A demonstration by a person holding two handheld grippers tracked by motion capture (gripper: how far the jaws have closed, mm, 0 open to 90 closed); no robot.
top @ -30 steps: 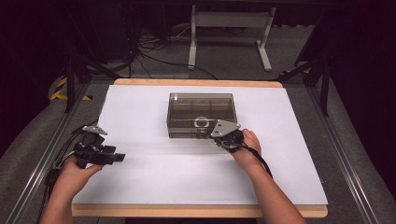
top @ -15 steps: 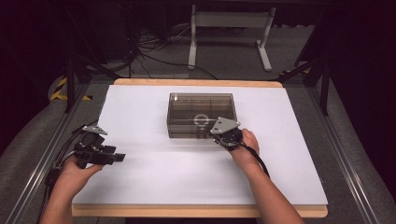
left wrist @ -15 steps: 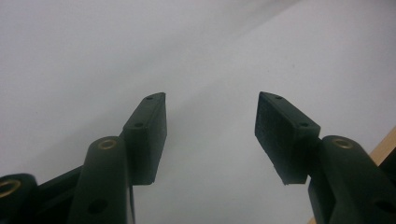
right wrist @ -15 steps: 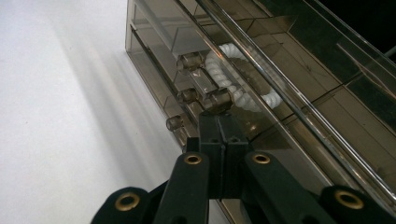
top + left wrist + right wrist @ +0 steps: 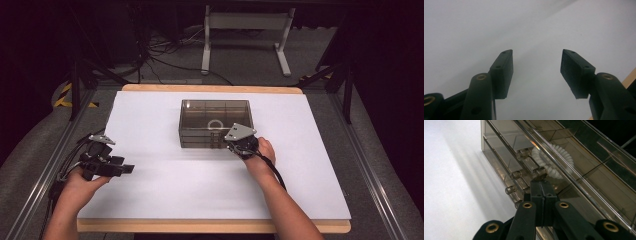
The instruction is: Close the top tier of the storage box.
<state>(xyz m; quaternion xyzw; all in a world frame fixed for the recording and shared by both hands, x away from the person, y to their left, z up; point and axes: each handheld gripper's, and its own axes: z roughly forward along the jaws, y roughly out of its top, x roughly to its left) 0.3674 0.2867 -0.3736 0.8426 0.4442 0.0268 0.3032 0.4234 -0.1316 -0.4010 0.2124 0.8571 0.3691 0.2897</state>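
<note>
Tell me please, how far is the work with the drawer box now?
Done: the right gripper has reached the front of the smoky drawer box, its jaws shut, tips at a clear knob of a drawer.
In hand: nothing is pulled yet; all drawers look closed, and the white coiled ring is inside.
Left: probably opening that drawer. The left gripper is open, holding nothing, over the white table.

Looks like a lab / recording rig, not a home. White sheet [image 5: 165, 195] over a wooden table [image 5: 210, 226], metal rails [image 5: 47, 170] along both sides at 3 and 9 o'clock, black surround. At 12: grey carpet, loose cables [image 5: 160, 60], white stand legs [image 5: 247, 30]. Yellow-black hazard tape [image 5: 65, 95] at 10.
</note>
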